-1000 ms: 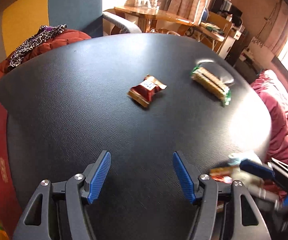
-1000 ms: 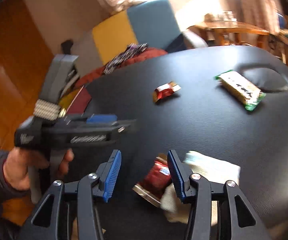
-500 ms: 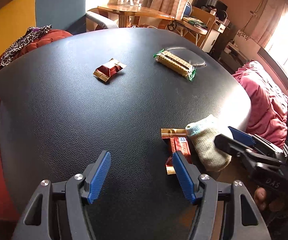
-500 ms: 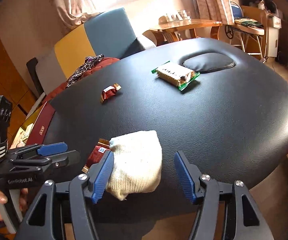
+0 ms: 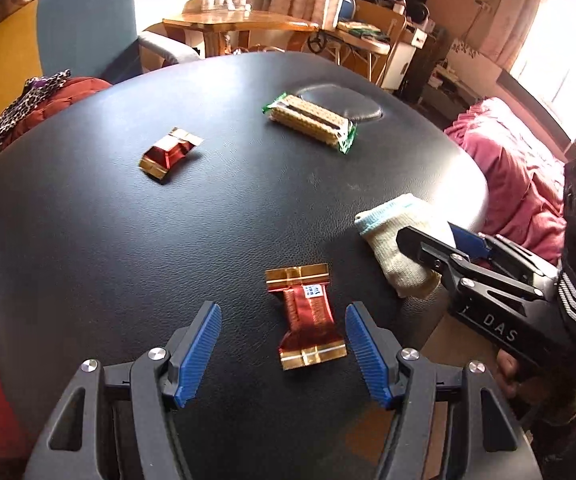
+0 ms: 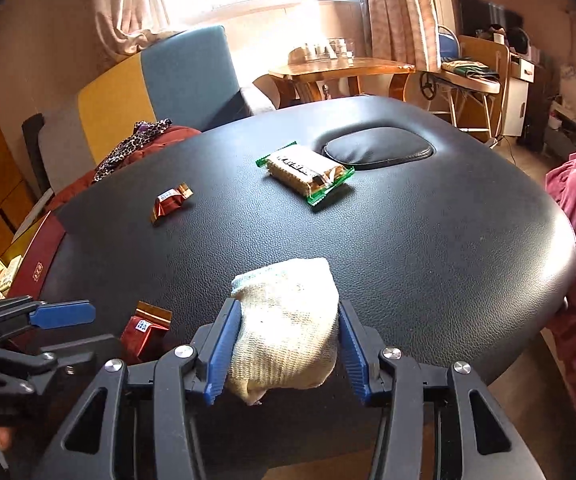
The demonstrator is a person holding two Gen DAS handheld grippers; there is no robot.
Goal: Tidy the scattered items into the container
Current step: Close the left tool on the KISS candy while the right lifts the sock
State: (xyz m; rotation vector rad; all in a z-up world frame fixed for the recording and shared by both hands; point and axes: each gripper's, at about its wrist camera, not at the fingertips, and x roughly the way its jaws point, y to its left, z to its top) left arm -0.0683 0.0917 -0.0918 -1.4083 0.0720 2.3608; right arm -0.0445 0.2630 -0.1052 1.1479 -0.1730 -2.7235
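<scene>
On the black padded table [image 5: 127,260] a red-and-gold snack packet [image 5: 312,316] lies between the spread fingers of my left gripper [image 5: 281,308], nearer the right pad and untouched. A second red packet [image 5: 169,154] and a green-wrapped biscuit pack [image 5: 312,122] lie farther back. A white knit pouch [image 6: 288,320] sits at the table's near edge, inside my right gripper [image 6: 286,306]. The blue pads rest against its sides and the jaws stand wide. The right wrist view also shows the near packet [image 6: 145,330], the far packet [image 6: 169,200] and the biscuit pack [image 6: 306,170].
An oval black cushion [image 6: 378,148] is set into the table behind the biscuits. A pink quilt [image 5: 520,184] lies to the right, and red clothing with a leopard-print cloth [image 6: 135,148] to the left by a blue-and-yellow chair [image 6: 175,76]. A wooden table [image 6: 340,66] stands behind.
My left gripper has swung right until the near red packet lies between its fingers. My right gripper has moved onto the pouch and its jaws have narrowed to touch it.
</scene>
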